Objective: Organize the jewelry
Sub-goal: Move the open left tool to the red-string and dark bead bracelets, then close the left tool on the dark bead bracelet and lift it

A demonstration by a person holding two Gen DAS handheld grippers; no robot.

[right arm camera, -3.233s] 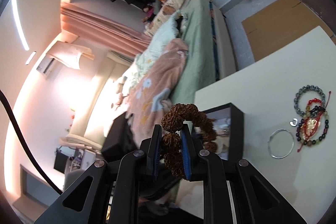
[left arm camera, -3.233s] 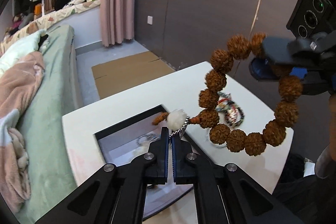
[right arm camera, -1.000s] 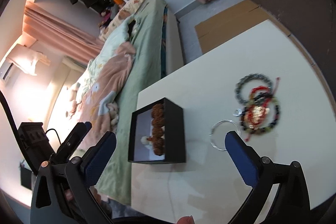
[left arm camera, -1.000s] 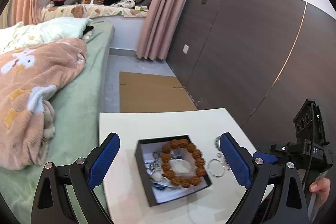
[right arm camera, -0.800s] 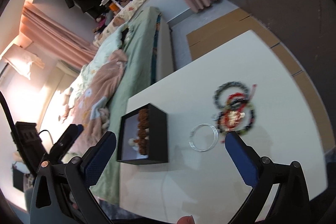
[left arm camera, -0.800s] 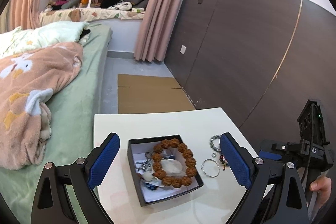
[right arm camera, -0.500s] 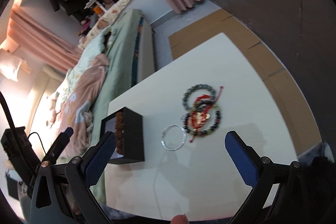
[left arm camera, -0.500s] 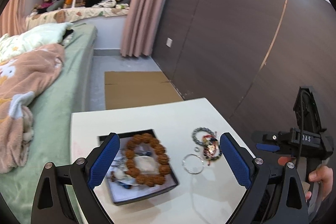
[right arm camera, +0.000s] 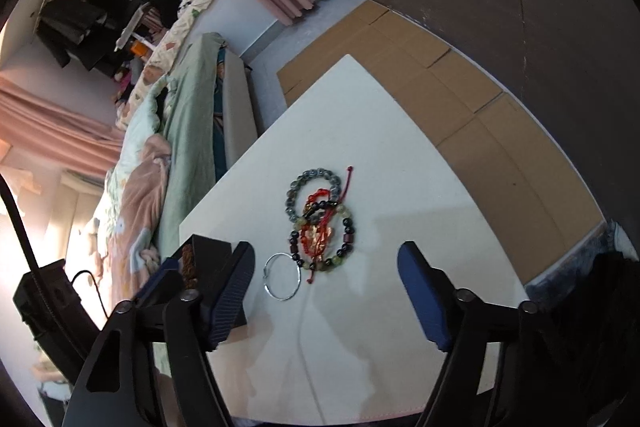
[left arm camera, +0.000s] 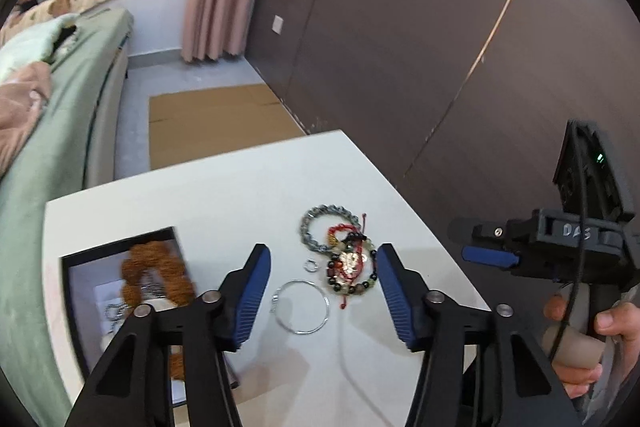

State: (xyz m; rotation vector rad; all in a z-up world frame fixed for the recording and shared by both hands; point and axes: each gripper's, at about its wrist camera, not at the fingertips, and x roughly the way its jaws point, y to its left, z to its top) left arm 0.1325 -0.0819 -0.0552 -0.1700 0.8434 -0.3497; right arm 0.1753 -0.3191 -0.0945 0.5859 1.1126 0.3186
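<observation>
From the left wrist view, the white table [left arm camera: 224, 187] is seen with a black box [left arm camera: 76, 311] at its left side. A big brown bead bracelet [left arm camera: 156, 279] is already laid inside the box. A thin silver ring bangle [left arm camera: 301, 307] is seen on the table, just beside a pile of bead bracelets [left arm camera: 340, 251] with red string. The step in hand is judged to be the reach for the next piece. The left gripper [left arm camera: 322, 291] is pointed down at the table, above the bangle. Its jaws are half wide and are closing, and nothing is held between them. The right gripper [left arm camera: 486, 255] is seen at the right side, held by a hand [left arm camera: 592, 343], up off the table.

From the right wrist view, the same bangle [right arm camera: 282, 277] and bracelet pile [right arm camera: 320, 223] are seen lying flat. The box [right arm camera: 208, 267] is partly hidden behind the left finger. The right gripper [right arm camera: 326, 291] is tilted down toward the pile. Its jaws are fairly wide and are closing, with nothing between them. For the next move, a gripper must be lowered to the table so one thin piece can be pinched and carried to the box.
</observation>
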